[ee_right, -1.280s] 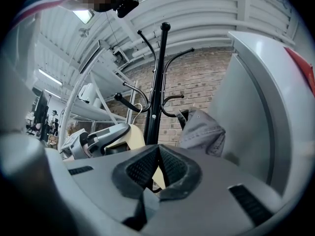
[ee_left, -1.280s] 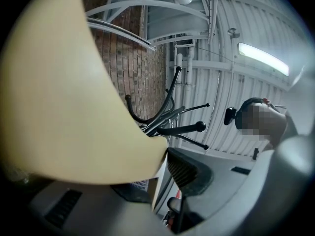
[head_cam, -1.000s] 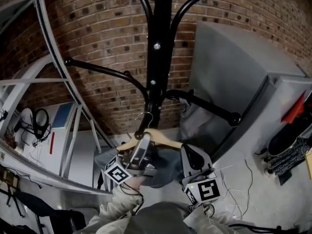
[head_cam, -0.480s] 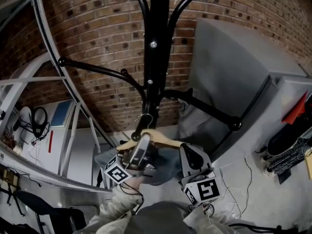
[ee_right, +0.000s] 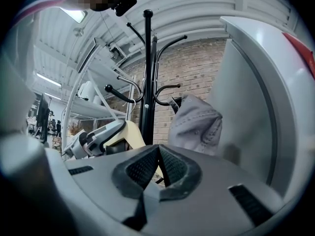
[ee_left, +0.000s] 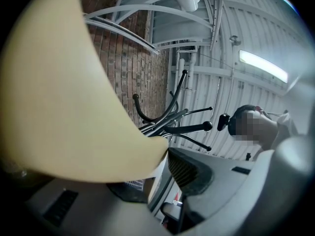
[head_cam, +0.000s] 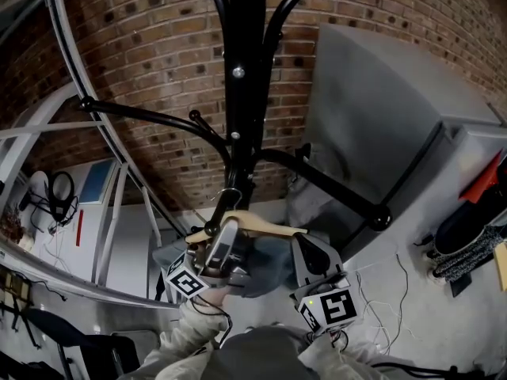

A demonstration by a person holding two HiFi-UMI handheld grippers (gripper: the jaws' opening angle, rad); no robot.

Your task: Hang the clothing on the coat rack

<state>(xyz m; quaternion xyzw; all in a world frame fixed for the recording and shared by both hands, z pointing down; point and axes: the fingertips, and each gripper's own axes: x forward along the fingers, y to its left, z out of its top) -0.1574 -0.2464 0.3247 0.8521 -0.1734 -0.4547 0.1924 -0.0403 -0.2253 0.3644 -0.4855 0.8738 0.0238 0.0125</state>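
A black coat rack stands before the brick wall. A wooden hanger carries a blue-grey garment, and its wire hook is up against a lower rack arm. My left gripper is on the hanger. Its jaws are opening, with the wood still between them and touching one pad. My right gripper is shut and empty beside the garment; its pads meet. Another grey garment hangs from a right rack arm.
A tall grey cabinet stands close on the right of the rack. A white metal frame curves past on the left, with a shelf and headphones behind it. Thin cables lie on the floor, and dark footwear sits at far right.
The rack has slid left and down in the head view, and its lower arm's knob now sits lower against the hanger. Both grippers stay nearly where they were.
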